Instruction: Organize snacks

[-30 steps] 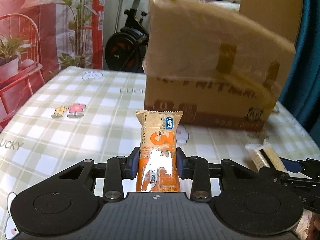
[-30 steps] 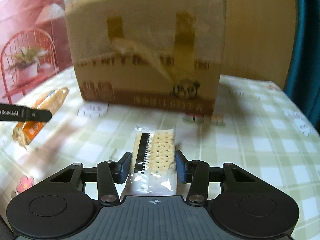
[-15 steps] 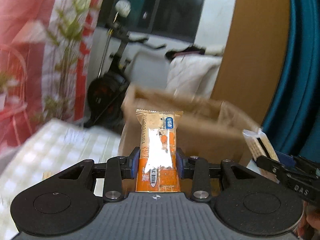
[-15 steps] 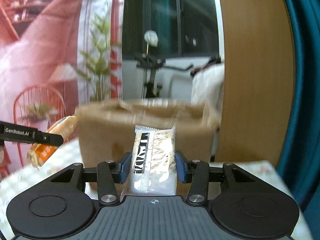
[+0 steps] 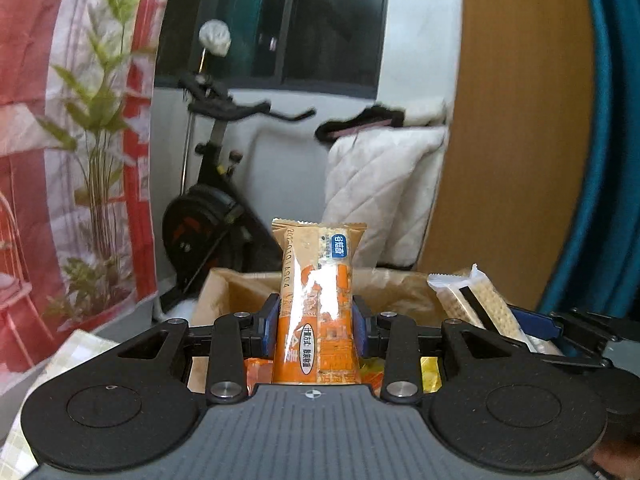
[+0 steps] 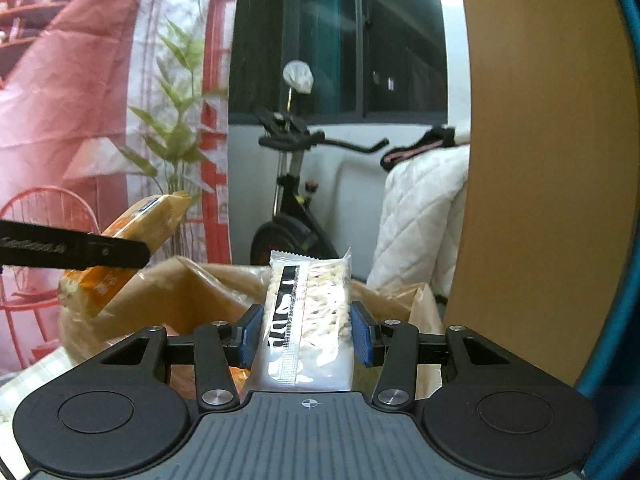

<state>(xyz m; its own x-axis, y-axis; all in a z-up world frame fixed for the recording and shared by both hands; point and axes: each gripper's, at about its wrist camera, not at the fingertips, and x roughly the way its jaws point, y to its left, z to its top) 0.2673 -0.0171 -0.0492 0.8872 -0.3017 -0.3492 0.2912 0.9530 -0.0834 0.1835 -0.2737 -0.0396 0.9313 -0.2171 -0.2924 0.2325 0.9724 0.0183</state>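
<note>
**Orange and clear snack packs held over open carton**

Orange snack pack (image 5: 316, 308) stands upright between the left gripper (image 5: 316, 322) fingers (image 5: 269, 326), blue pads pressed on both its sides, jaws only partly apart, closed to the width of the pack. Top crimp of the pack pokes up above the fingers. Same pack shows in the right wrist view (image 6: 120, 256), at left, clamped under a black finger.

Clear cracker pack (image 6: 308, 320) with a black stripe sits upright between the right gripper (image 6: 306, 338) fingers (image 6: 362, 338), pads tight on both sides, jaws narrowed onto it. It also shows at the right edge of the left wrist view (image 5: 476, 304), tilted, gripped by the other tool.

Cardboard box (image 5: 224, 292) is open-topped, directly below and ahead of both grippers; both packs are in the air over its opening. Orange and yellow wrappers (image 5: 430, 372) lie inside, seen between the left fingers. Box interior in right view (image 6: 192, 292) is brown; contents mostly hidden.

Checked tabletop (image 5: 76, 352) visible at lower left. Behind: exercise bike (image 5: 208, 216), white quilted cover (image 5: 384, 196), wooden panel (image 5: 516, 132), teal curtain (image 5: 604, 160), red printed backdrop (image 6: 80, 100).
</note>
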